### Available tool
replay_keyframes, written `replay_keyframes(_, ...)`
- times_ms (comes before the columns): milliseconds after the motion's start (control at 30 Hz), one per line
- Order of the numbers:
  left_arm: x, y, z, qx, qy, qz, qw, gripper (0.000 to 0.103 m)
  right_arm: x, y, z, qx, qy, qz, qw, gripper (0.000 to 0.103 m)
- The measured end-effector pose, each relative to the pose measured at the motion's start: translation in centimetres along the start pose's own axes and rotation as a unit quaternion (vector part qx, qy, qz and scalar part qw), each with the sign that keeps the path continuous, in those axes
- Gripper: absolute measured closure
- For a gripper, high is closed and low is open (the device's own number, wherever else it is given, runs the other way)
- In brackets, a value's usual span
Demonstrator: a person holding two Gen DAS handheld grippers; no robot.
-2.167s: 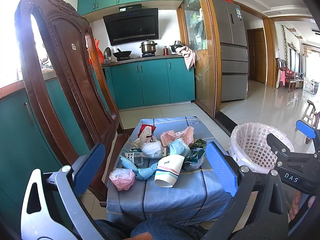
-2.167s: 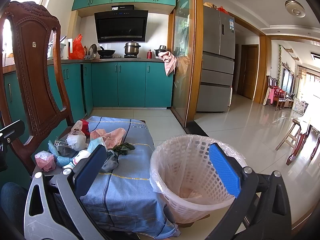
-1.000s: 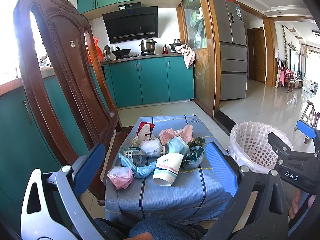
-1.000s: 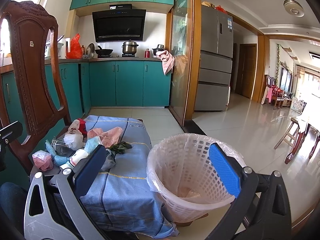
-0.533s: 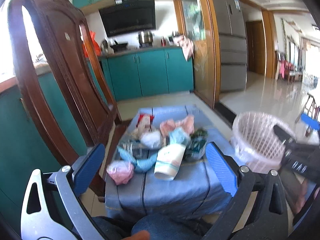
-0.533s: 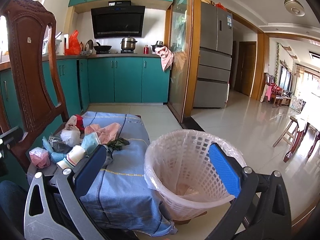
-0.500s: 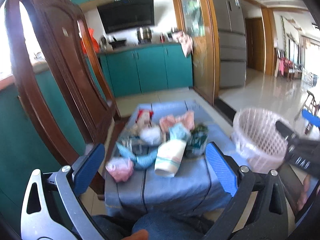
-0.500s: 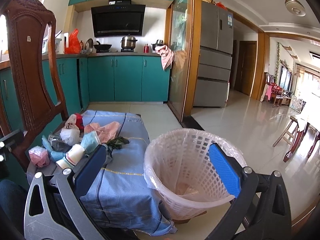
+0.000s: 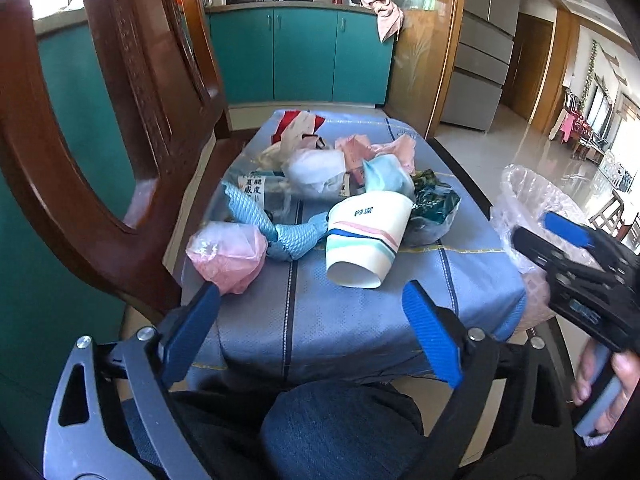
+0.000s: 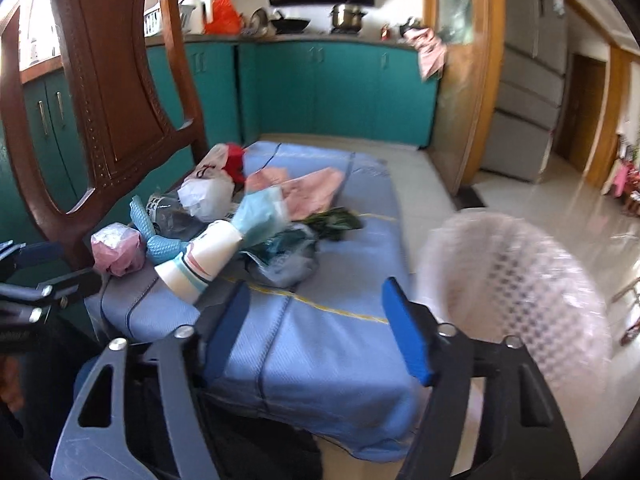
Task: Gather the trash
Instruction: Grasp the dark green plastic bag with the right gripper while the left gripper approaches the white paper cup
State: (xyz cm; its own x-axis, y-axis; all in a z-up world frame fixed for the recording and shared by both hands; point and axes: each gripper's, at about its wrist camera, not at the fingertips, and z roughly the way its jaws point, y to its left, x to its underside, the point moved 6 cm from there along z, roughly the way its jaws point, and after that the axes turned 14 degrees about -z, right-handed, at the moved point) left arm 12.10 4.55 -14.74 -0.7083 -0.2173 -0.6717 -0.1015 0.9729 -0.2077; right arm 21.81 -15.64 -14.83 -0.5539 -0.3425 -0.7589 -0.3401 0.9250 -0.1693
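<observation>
A pile of trash lies on a blue cloth-covered table (image 9: 360, 312): a tipped paper cup (image 9: 366, 238), a pink plastic wad (image 9: 228, 254), a light blue twisted wrapper (image 9: 276, 232), a white bag (image 9: 316, 168), pink paper (image 9: 384, 148) and a dark green wrapper (image 9: 434, 200). My left gripper (image 9: 316, 324) is open and empty, just short of the table's near edge. My right gripper (image 10: 316, 328) is open and empty over the table's near right part; the cup (image 10: 204, 256) lies to its left. A lined white basket (image 10: 516, 292) stands right of the table.
A carved wooden chair (image 9: 100, 120) stands close on the left of the table. Teal kitchen cabinets (image 9: 300, 56) are behind. A tiled floor (image 10: 560, 208) spreads to the right. My knee in jeans (image 9: 340, 432) is under the left gripper.
Both grippers have moved forward and tilted down toward the table. The right gripper has swung left from the basket toward the trash pile. Both stay open.
</observation>
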Motion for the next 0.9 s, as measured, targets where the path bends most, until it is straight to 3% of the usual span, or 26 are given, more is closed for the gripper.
replay_keyframes(133,0.2,-0.1,1.3,0.002,0.013,0.001,0.9999,0.011,-1.0,0.0,5.2,-0.043,0.034,0.018,0.998,0.036)
replay_keyframes(333,0.0,-0.2,2.8,0.006,0.027,0.002,0.9996,0.008,-2.0,-0.8,9.2,-0.075,0.055,0.039,0.995,0.036)
replay_keyframes(567,-0.1,-1.0,4.9,0.017,0.041,0.002,0.999,0.007,-2.0,-0.1,10.9,-0.087,0.07,0.017,0.994,0.036)
replay_keyframes(700,0.0,-1.8,5.7,0.014,0.044,0.017,0.9988,0.007,-1.8,0.5,10.9,-0.094,0.07,0.008,0.993,0.045)
replay_keyframes(900,0.1,-2.6,6.8,0.021,0.05,0.028,0.9981,0.007,-1.2,0.4,9.8,-0.086,0.067,0.01,0.994,0.048)
